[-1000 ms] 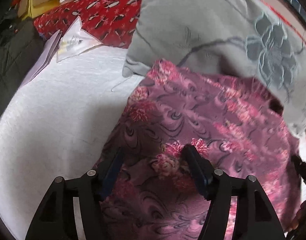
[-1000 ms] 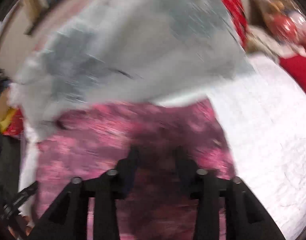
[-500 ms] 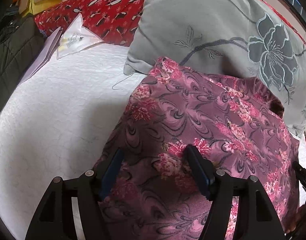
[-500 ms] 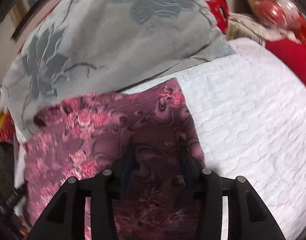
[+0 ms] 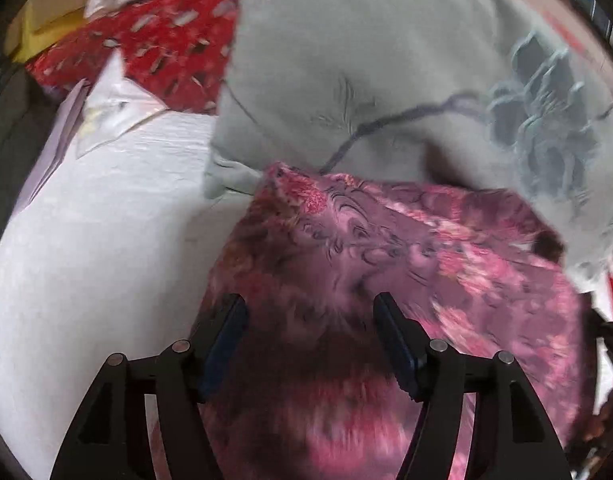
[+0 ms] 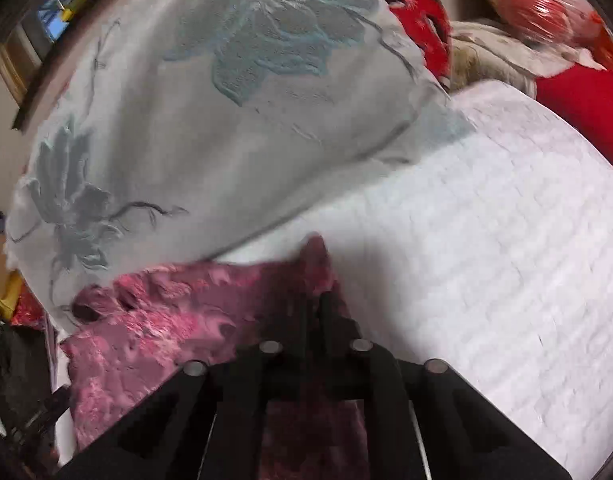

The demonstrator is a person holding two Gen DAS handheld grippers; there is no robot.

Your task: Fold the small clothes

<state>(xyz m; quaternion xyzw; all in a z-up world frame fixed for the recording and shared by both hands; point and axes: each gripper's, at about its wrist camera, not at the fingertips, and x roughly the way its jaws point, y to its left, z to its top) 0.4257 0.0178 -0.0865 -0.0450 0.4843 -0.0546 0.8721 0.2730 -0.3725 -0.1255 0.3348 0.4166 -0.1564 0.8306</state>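
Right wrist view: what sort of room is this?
Most likely a bedroom, on a bed: a white quilted bedspread, a big grey flowered pillow lying on it, and red patterned bedding behind.

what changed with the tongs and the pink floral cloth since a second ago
The right tongs have closed on the right corner of the pink floral cloth, pulling it up into a peak. The left tongs remain open above the cloth. The grey pillow and white bedspread lie unchanged.

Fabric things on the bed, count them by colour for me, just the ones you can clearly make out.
Pink floral garment: 1
Grey flowered pillow: 1
Red patterned fabric: 1
White quilted bedcover: 1
Total: 4
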